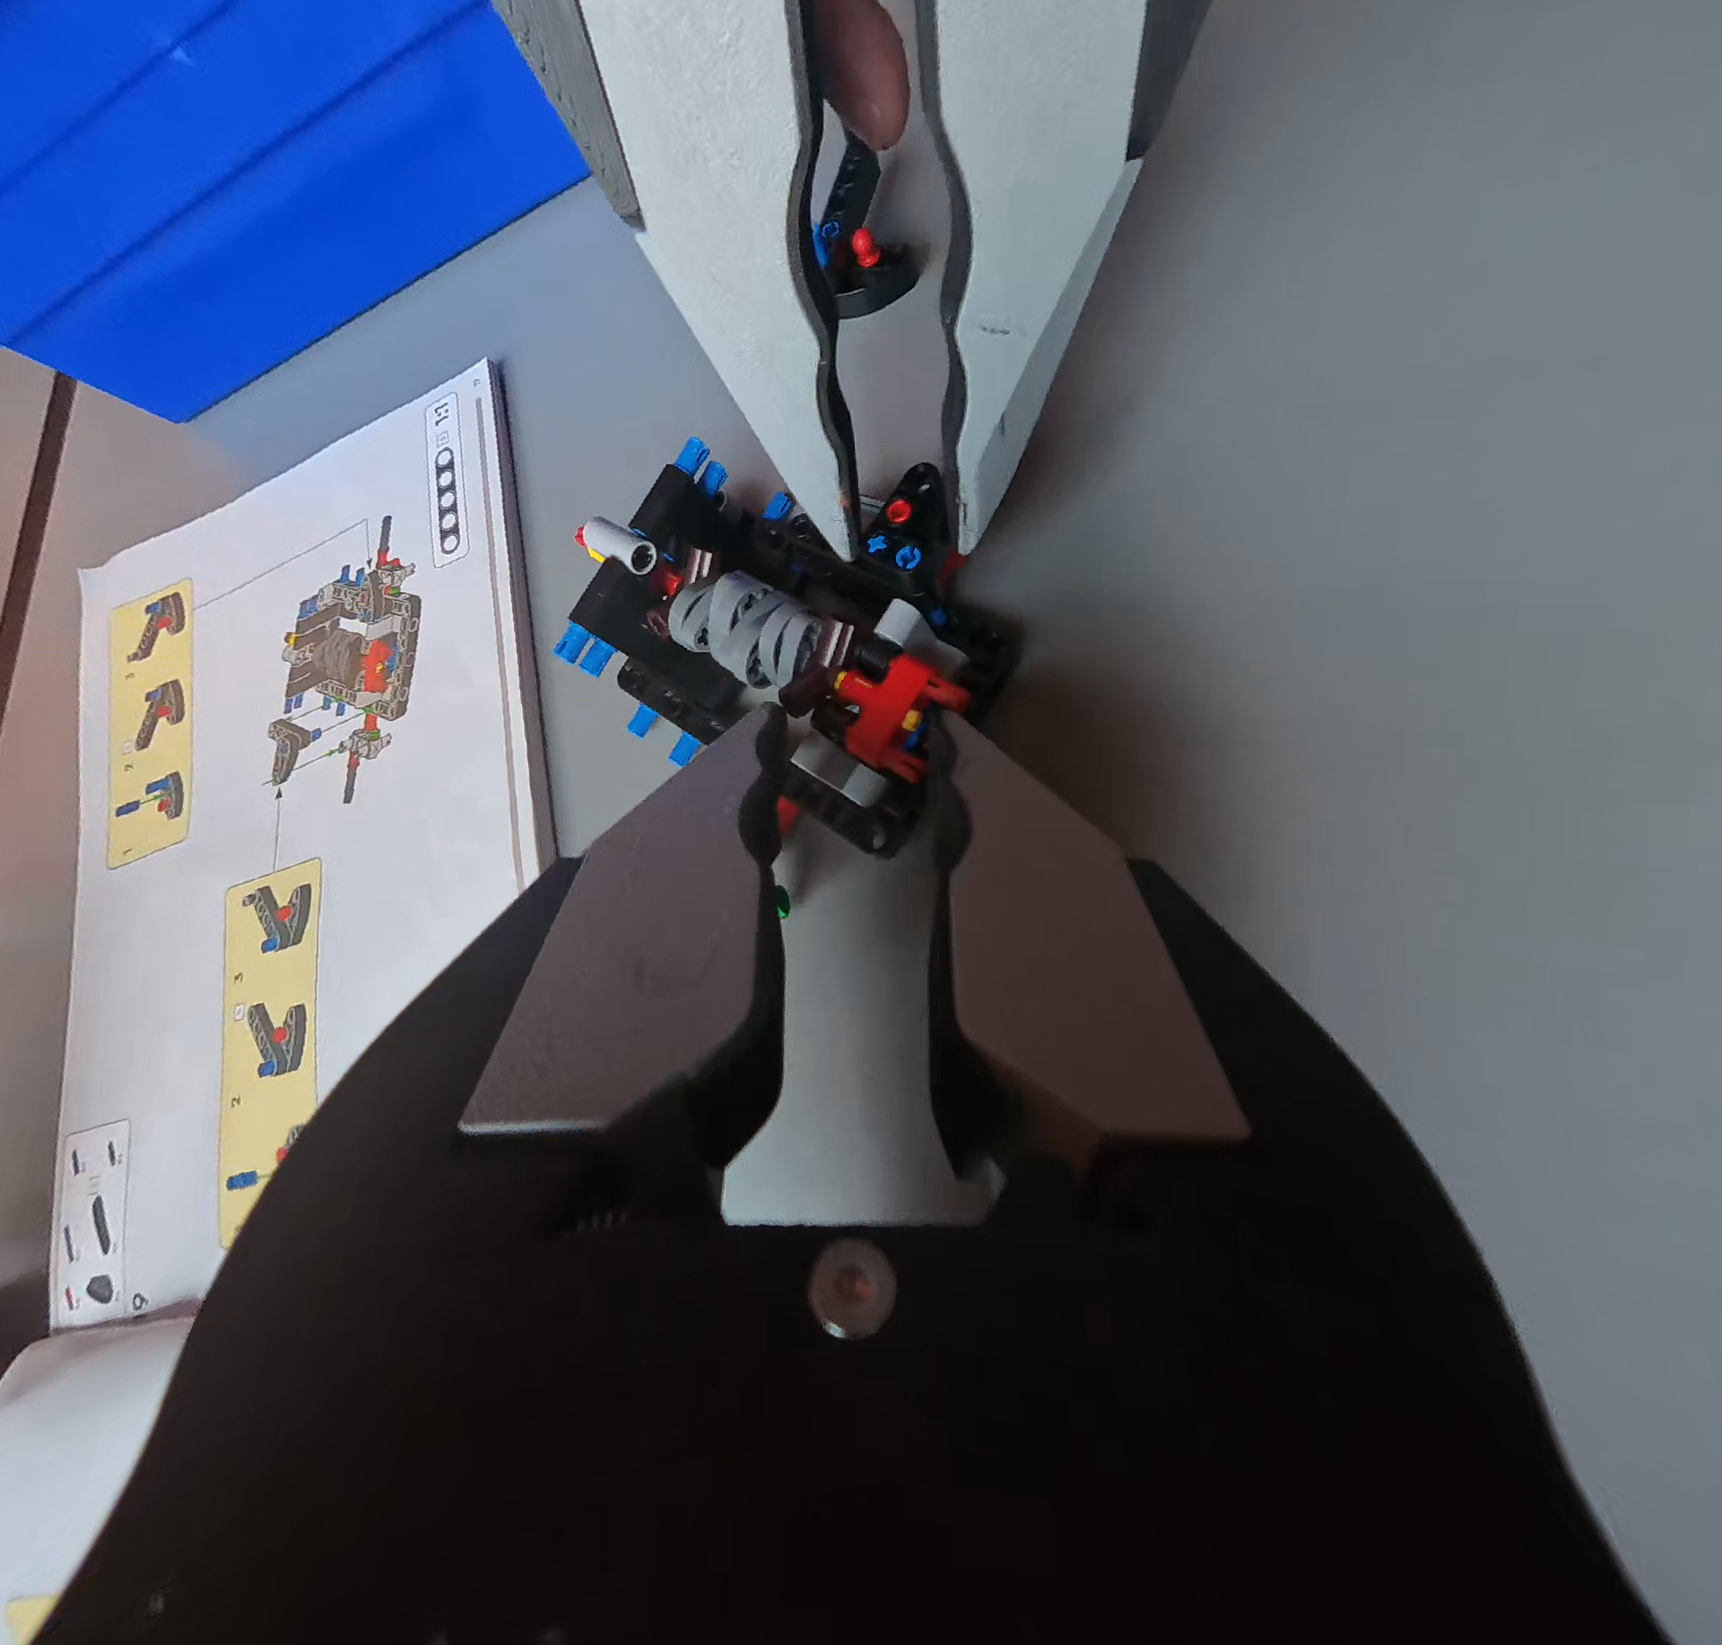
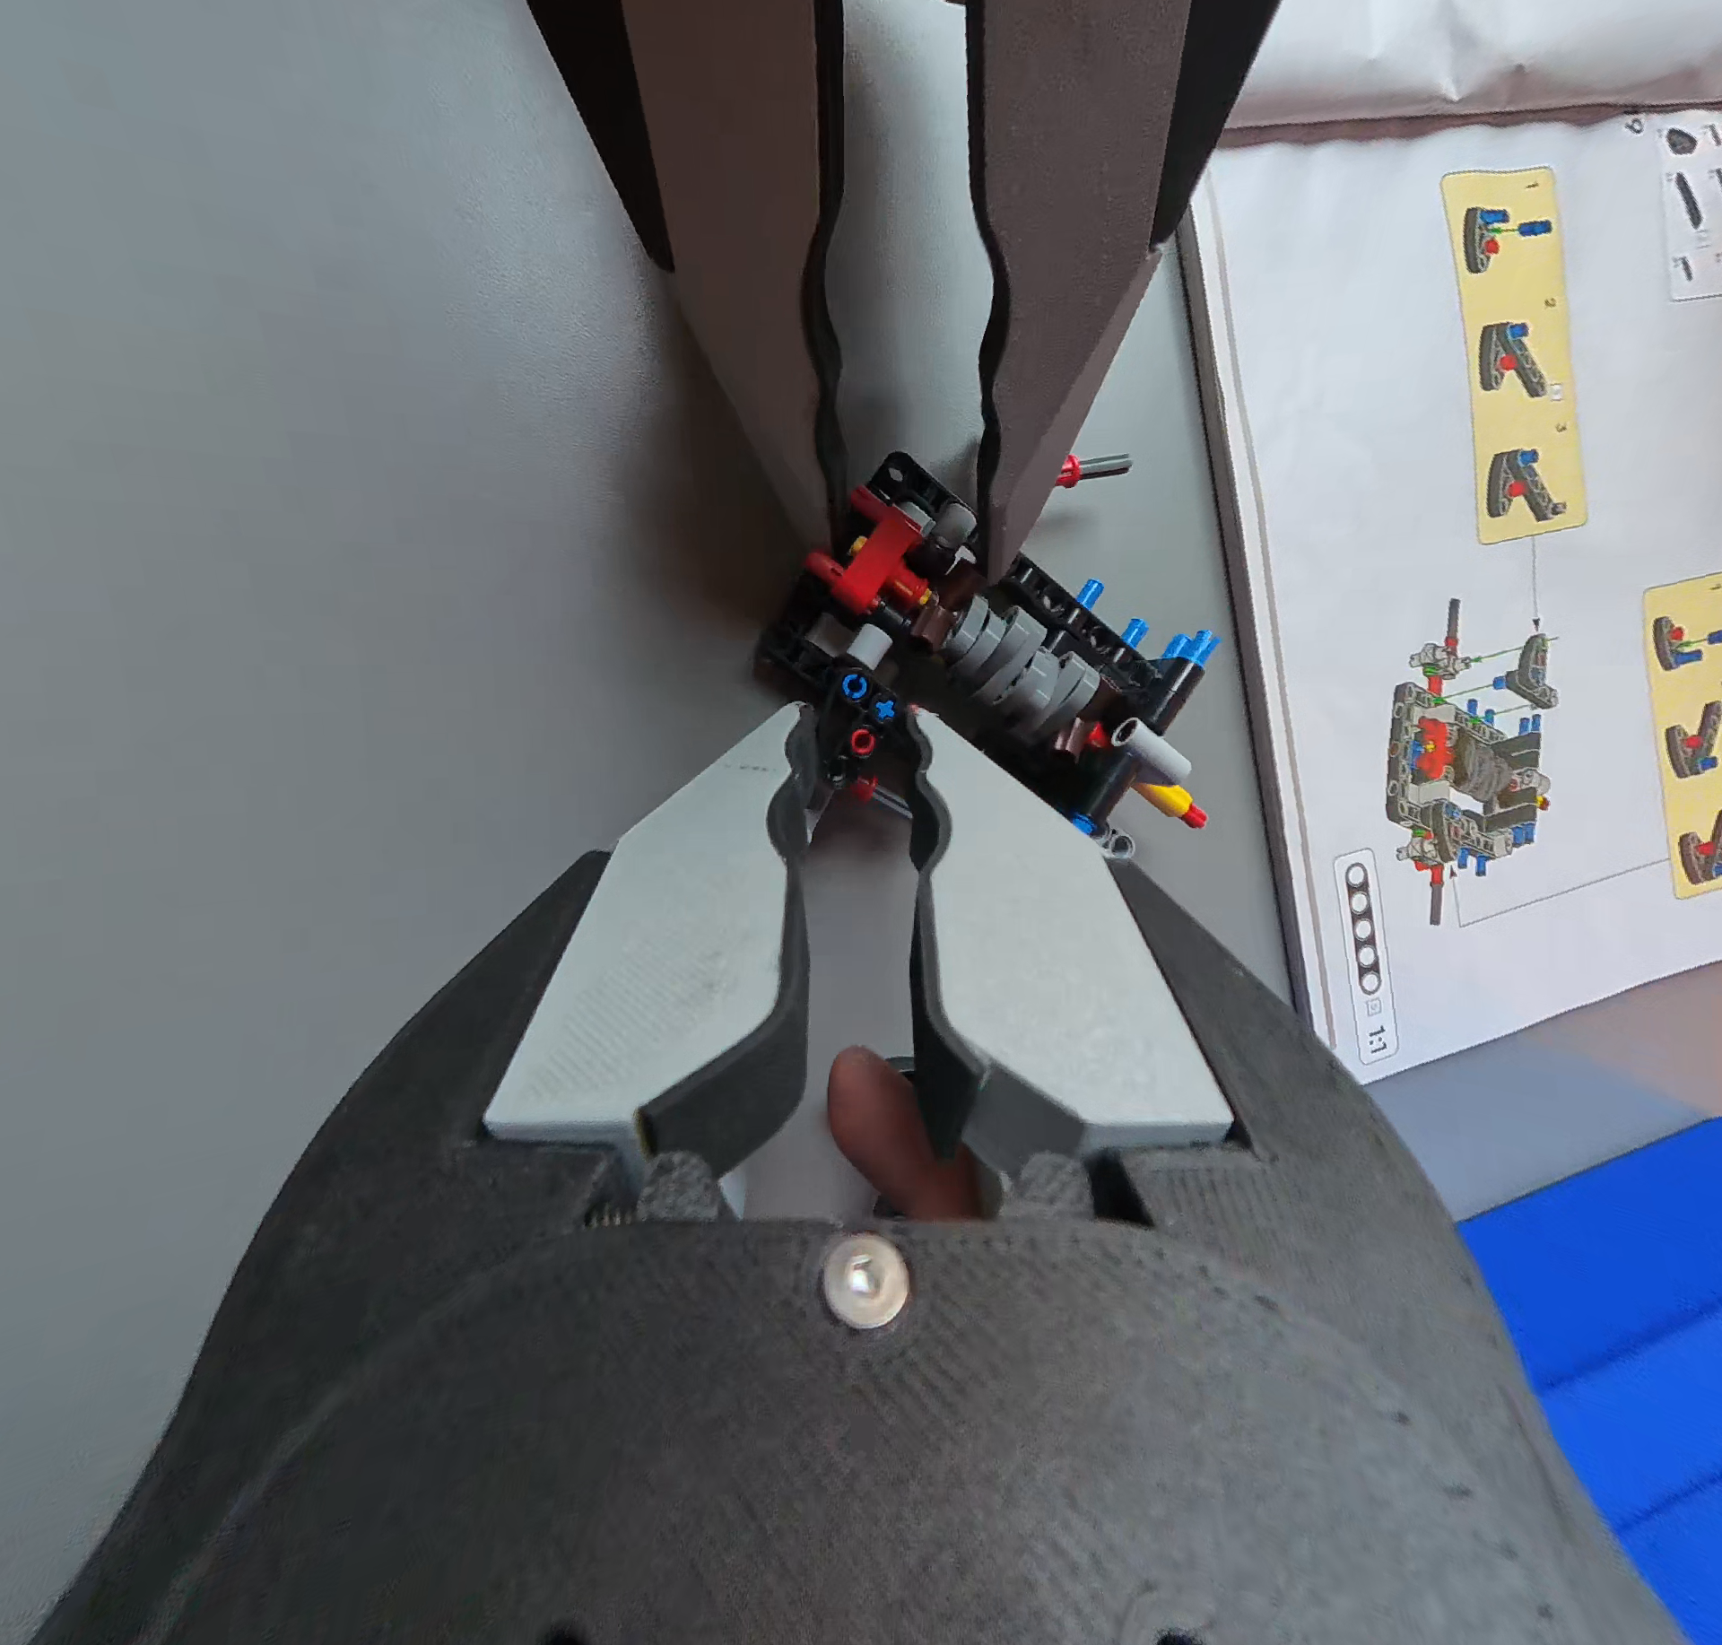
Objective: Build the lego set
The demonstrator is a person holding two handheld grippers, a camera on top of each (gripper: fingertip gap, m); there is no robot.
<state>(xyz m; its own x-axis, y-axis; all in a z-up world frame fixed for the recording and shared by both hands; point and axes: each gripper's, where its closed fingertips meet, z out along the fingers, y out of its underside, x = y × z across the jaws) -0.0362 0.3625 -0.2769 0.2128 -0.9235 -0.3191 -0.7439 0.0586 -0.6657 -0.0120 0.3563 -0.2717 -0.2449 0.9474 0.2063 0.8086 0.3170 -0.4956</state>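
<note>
Black plastic lego frame [image 1: 792,659] with ribbed grey gears lies on the smooth grey table [image 1: 1351,575]. The left gripper [image 1: 853,762] clamps its red end; the right gripper [image 2: 857,743] pinches a black triangular piece [image 2: 853,724].

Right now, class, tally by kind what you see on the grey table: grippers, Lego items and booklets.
Hand-held two-finger grippers: 2 (dark left gripper, pale grey right gripper)
Part-built black Lego model, in the left jaws: 1
Black triangular Lego piece, in the right jaws: 1
Open paper instruction booklet: 1
Total: 5
</note>
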